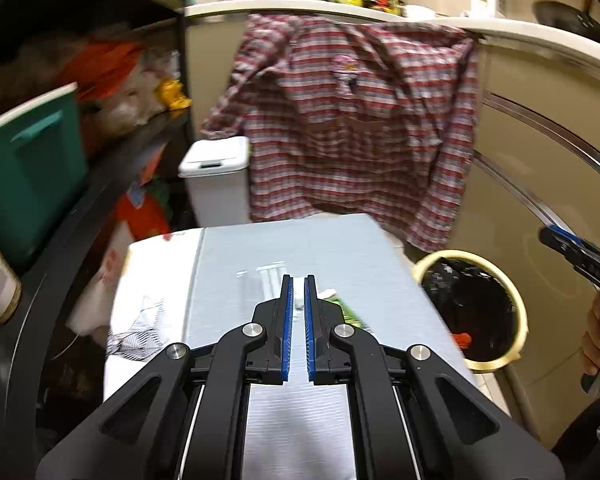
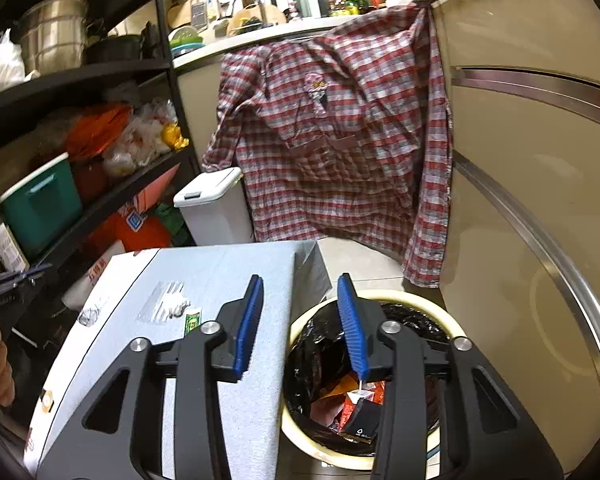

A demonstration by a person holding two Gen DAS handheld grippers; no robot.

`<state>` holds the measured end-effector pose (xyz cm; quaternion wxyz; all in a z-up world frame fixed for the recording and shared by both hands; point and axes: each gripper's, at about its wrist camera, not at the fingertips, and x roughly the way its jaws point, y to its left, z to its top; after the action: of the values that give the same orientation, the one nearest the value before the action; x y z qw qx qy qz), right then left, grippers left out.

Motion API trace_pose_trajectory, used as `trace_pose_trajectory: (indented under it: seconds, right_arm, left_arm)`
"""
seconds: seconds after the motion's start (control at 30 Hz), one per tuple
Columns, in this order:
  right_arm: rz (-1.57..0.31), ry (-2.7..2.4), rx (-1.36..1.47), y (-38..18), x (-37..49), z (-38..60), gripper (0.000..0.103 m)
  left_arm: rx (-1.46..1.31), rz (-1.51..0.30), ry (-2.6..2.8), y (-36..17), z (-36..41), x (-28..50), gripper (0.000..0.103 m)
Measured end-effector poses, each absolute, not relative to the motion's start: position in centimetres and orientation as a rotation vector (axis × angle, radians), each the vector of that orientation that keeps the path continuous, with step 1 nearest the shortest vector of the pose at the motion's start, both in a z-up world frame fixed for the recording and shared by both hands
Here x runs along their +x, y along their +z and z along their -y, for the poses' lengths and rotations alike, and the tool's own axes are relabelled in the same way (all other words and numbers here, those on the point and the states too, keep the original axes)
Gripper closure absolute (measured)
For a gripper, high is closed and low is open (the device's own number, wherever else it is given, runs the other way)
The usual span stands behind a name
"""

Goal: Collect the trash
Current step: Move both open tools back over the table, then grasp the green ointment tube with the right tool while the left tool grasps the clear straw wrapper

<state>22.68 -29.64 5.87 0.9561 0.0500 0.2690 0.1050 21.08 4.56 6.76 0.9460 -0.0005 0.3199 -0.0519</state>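
While your left gripper [image 1: 298, 280] hovers low over the grey box top [image 1: 260, 256], its blue pads sit nearly closed with nothing between them. Just ahead lie a clear wrapper [image 2: 162, 302] and green packet [image 2: 193, 319]. Your right gripper [image 2: 300, 286] gapes wide, empty, above the black-lined bin [image 2: 420, 312] of wrappers.
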Motion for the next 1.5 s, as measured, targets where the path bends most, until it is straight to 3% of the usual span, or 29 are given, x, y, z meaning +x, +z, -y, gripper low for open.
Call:
trace_pose_trajectory:
  seconds: [0.2, 0.47, 0.77, 0.87, 1.03, 1.43, 1.5]
  right_arm:
    - [-0.556, 0.253, 0.083, 4.5, 22.7, 26.9, 0.078]
    - [-0.621, 0.357, 0.129, 1.9, 24.5, 22.8, 0.08]
    - [-0.763, 0.456, 0.079, -3.4, 26.5, 16.9, 0.074]
    - [-0.795, 0.46, 0.072, -4.7, 27.2, 16.0, 0.063]
    - [-0.842, 0.47, 0.064, -6.3, 28.7, 14.8, 0.055]
    - [-0.873, 0.45, -0.048, -8.9, 31.3, 11.9, 0.056]
    - [-0.887, 0.448, -0.057, -9.3, 31.9, 11.7, 0.056]
  left_arm:
    - [-0.134, -0.704, -0.032, 2.9, -9.1, 22.5, 0.099]
    - [-0.16, -0.744, -0.013, -0.1, -10.6, 23.9, 0.099]
    - [-0.132, -0.774, -0.06, -2.3, -10.3, 24.9, 0.099]
    - [-0.144, -0.777, -0.062, -2.8, -10.3, 25.6, 0.099]
    - [-0.153, -0.785, -0.069, -3.8, -10.0, 26.7, 0.099]
    - [-0.178, -0.812, -0.103, -5.9, -9.9, 29.3, 0.098]
    - [-0.179, -0.823, -0.107, -6.3, -9.7, 30.0, 0.088]
